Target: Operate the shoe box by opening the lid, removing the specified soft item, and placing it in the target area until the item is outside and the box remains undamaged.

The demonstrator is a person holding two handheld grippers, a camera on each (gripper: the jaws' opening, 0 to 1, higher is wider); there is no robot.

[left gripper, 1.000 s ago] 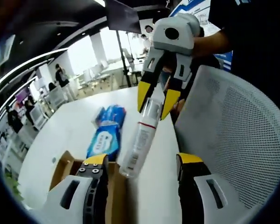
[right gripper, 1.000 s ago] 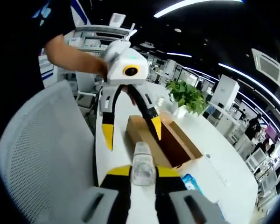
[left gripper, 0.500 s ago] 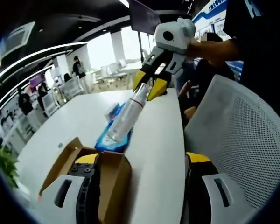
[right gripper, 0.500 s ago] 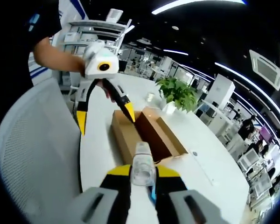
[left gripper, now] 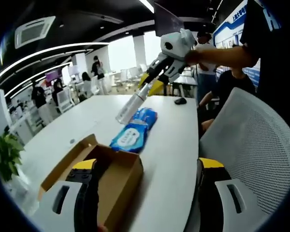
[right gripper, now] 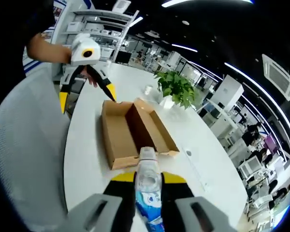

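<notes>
An open brown cardboard shoe box (right gripper: 130, 133) lies on the white table (right gripper: 84, 145); its near corner (left gripper: 113, 179) sits by my left jaw. My left gripper (left gripper: 152, 166) stands wide open with nothing in it, and it hangs just beyond the box's far end (right gripper: 87, 96). My right gripper (right gripper: 148, 177) is shut on a clear plastic bottle (right gripper: 147, 186) and holds it in the air. From the left gripper view, that right gripper (left gripper: 151, 83) carries the bottle (left gripper: 132, 104) tilted above a blue soft pack (left gripper: 135, 131) that lies flat on the table.
A white mesh chair (left gripper: 251, 140) stands against the table's edge, close to both grippers (right gripper: 24, 159). A potted plant (right gripper: 176, 89) and a small glass sit past the box. A dark mouse (left gripper: 180, 101) lies farther up the table. People stand in the office behind.
The right gripper has carried the bottle away from the left gripper and the box, out over the blue pack. The left gripper has stayed open by the box.
</notes>
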